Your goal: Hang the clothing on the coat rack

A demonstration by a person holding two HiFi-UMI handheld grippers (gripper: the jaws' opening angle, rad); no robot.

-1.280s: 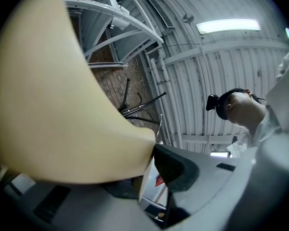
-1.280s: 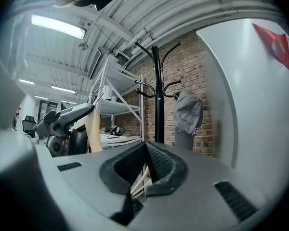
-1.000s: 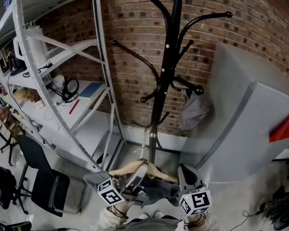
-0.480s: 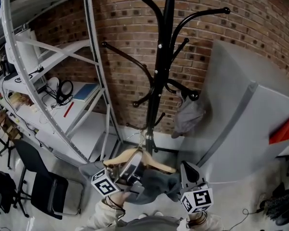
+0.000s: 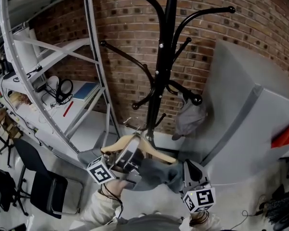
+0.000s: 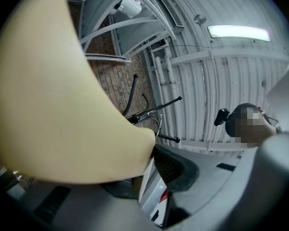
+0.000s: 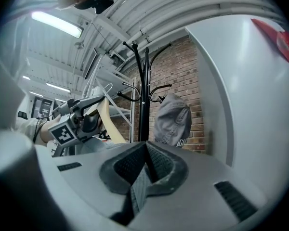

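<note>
A black coat rack (image 5: 166, 57) stands against the brick wall, with a grey cap (image 5: 190, 117) hung on one low arm. Below its pole, my left gripper (image 5: 125, 160) is shut on a pale wooden hanger (image 5: 135, 146) whose wire hook points up at the rack. A grey garment (image 5: 154, 174) drapes from the hanger toward my right gripper (image 5: 190, 174), which is shut on a fold of it. In the left gripper view the hanger (image 6: 53, 95) fills the left side, pressed at the left gripper (image 6: 149, 153). The right gripper (image 7: 145, 167) pinches grey cloth; the rack (image 7: 144, 95) stands ahead.
Grey metal shelving (image 5: 91, 57) leans in at the left over a desk with headphones (image 5: 62, 88). A large grey panel (image 5: 245, 109) closes off the right side next to the rack. A black chair (image 5: 43, 177) sits at the lower left.
My left gripper has lifted the hanger and garment upward, closer to the rack's pole. The right gripper stays low, still holding the cloth.
</note>
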